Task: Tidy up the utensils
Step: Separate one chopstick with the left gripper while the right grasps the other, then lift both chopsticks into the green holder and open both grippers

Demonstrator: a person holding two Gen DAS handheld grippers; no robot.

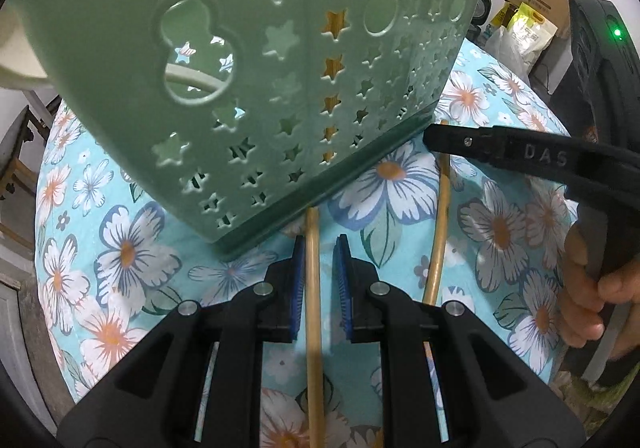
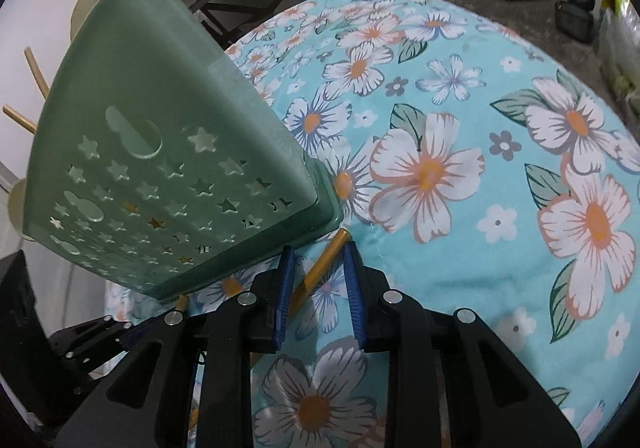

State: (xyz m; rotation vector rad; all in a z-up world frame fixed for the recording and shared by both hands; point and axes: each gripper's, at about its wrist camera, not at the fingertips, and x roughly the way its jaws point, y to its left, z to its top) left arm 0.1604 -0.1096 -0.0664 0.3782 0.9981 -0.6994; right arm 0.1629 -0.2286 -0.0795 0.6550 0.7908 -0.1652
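Some wooden utensils already stand in the green star-cut holder (image 1: 256,60), though apparently two chopsticks (image 1: 313,288) remain on the floral cloth (image 2: 500,288) at its base, each lying between the parted, non-gripping pads of the left gripper (image 1: 320,284) and right gripper (image 2: 318,296).

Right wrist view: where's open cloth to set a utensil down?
Free: the floral tablecloth right of the green holder, out to the far edge. Crowded: the holder's base, where a chopstick lies between the right gripper pads.
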